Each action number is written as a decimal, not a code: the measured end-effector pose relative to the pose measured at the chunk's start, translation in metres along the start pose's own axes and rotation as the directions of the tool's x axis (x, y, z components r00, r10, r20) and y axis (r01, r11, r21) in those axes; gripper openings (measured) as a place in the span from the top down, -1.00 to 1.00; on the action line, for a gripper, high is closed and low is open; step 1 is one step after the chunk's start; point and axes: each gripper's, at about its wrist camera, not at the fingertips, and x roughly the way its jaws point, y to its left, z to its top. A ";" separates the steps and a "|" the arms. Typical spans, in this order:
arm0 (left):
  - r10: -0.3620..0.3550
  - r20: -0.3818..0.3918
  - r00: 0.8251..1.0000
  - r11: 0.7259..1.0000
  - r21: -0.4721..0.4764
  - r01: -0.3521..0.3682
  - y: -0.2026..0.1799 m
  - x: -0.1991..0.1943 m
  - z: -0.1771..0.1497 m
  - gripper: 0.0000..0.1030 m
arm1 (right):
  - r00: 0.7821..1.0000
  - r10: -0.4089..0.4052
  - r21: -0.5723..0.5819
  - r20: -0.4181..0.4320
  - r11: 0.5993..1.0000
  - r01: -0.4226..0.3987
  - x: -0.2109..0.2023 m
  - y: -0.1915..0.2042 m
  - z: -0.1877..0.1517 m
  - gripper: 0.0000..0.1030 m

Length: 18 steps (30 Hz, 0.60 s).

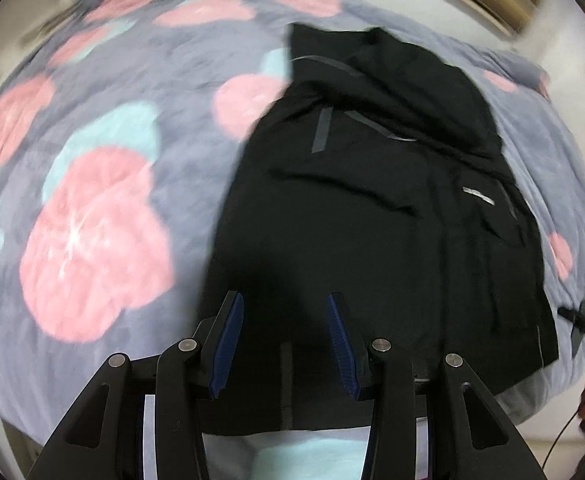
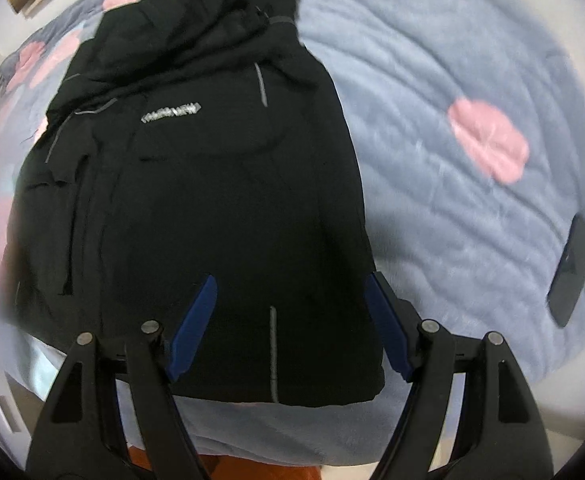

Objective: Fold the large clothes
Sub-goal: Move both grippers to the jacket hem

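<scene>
A black jacket (image 1: 352, 208) with grey reflective strips lies on a bed, its sides folded in, hood bunched at the far end and hem near the bed's front edge. In the left wrist view my left gripper (image 1: 286, 304) hovers over the hem's left part, blue pads apart, nothing between them. The right wrist view shows the same jacket (image 2: 212, 200) with a silver logo on the chest. My right gripper (image 2: 292, 284) stands open over the hem's right part, its right fingertip near the jacket's right edge. Neither gripper holds cloth.
The bed carries a grey-blue fleece blanket (image 1: 132, 128) with pink and mint flowers. A dark flat phone-like thing (image 2: 572, 272) lies on the blanket right of the jacket. A black cable (image 1: 584, 324) shows at the right edge. Orange floor (image 2: 252, 468) lies below the bed's front edge.
</scene>
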 end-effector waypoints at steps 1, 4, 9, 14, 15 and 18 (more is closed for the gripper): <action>-0.020 -0.007 1.000 0.999 -0.048 0.019 0.016 0.003 -0.002 0.13 | 1.000 0.012 0.019 -0.012 1.000 -0.011 0.004 -0.005 -0.002 -0.44; -0.077 -0.037 0.996 0.987 -0.146 0.071 0.047 0.012 -0.010 0.13 | 0.999 0.005 0.048 -0.041 0.999 -0.003 0.015 -0.016 -0.007 -0.44; -0.119 -0.098 0.988 0.977 -0.189 0.099 0.066 0.032 -0.026 0.13 | 0.994 -0.093 -0.021 -0.060 0.996 0.092 0.024 -0.014 -0.013 -0.44; -0.114 -0.131 0.985 0.976 -0.198 0.087 0.066 0.044 -0.037 0.13 | 0.993 -0.111 -0.052 -0.033 0.993 0.109 0.016 -0.007 -0.013 -0.44; -0.118 -0.137 0.984 0.976 -0.200 0.089 0.066 0.047 -0.039 0.13 | 0.994 -0.108 -0.052 -0.029 0.993 0.106 0.015 -0.007 -0.012 -0.44; -0.116 -0.153 0.981 0.977 -0.198 0.085 0.064 0.053 -0.041 0.13 | 0.995 -0.098 -0.043 -0.026 0.994 0.097 0.016 -0.007 -0.013 -0.45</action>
